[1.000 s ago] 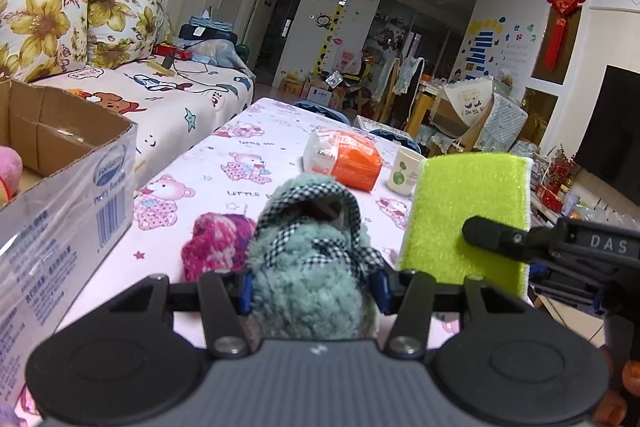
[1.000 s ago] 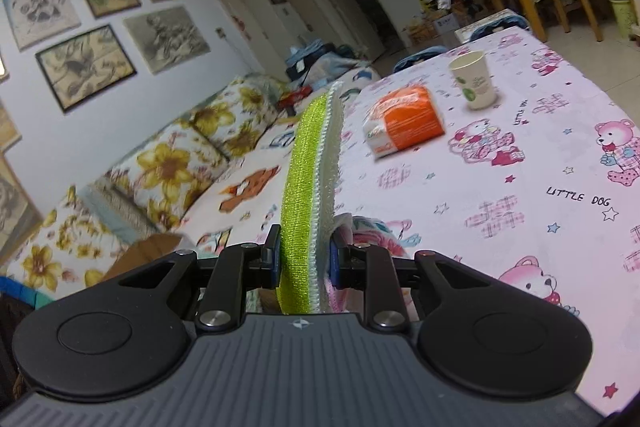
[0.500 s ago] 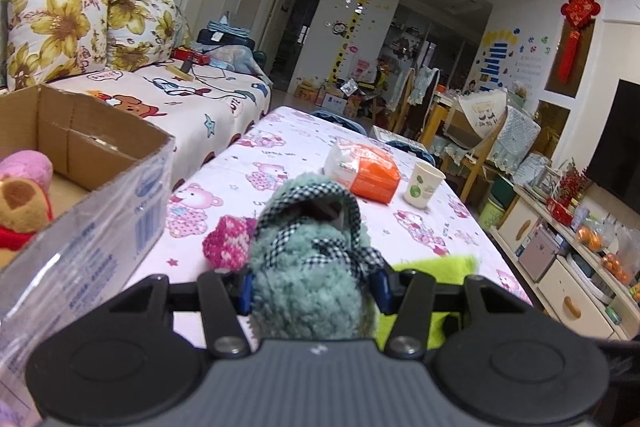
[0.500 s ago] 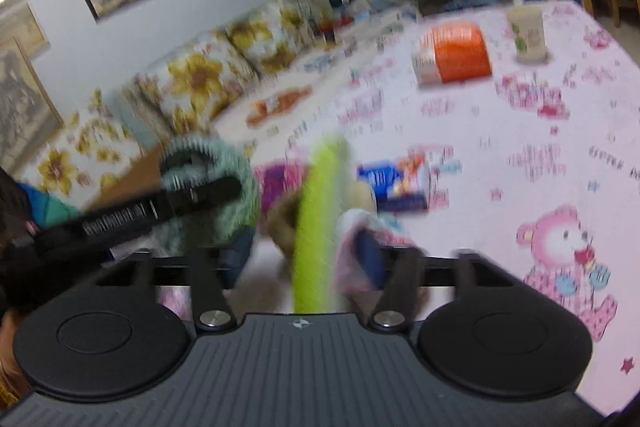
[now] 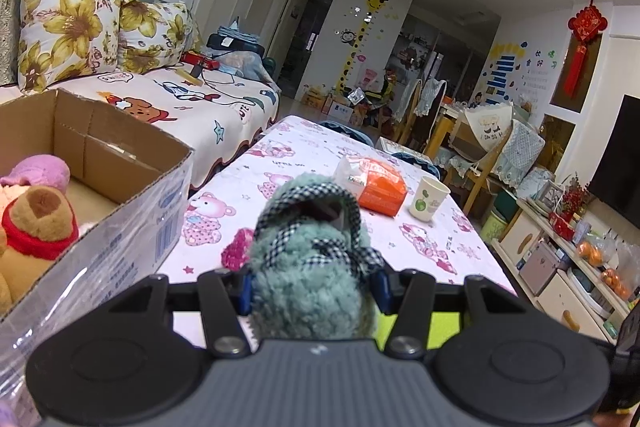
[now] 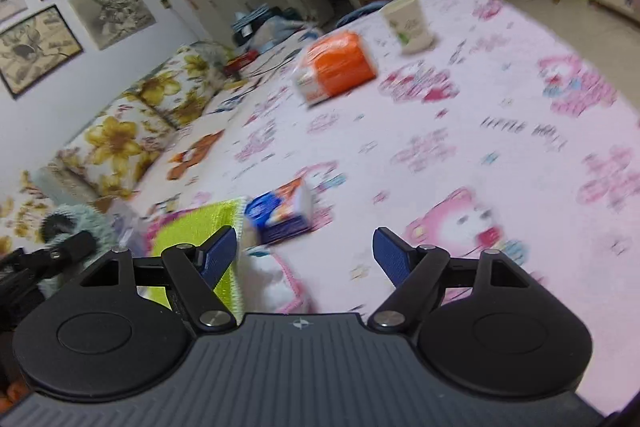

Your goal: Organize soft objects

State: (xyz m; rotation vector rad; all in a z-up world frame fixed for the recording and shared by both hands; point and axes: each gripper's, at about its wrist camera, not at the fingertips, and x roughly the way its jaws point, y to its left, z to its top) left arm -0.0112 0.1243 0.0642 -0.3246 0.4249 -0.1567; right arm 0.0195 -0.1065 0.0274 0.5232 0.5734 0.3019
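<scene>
One fuzzy green slipper (image 5: 312, 267) sits clamped between the pads of the left gripper (image 5: 312, 291), its toe pointing forward along the fingers, above the pink-printed table (image 5: 304, 155). The cardboard box (image 5: 120, 163), already holding a brown plush bear (image 5: 36, 223), lies just to the left of that gripper, so the left hand is judged the nearer one for the drop. The right gripper (image 6: 306, 253) stands wide apart, holding nothing; the lime-green cloth (image 6: 192, 231) lies flat on the table beside its left finger, next to a small blue packet (image 6: 282, 213).
</scene>
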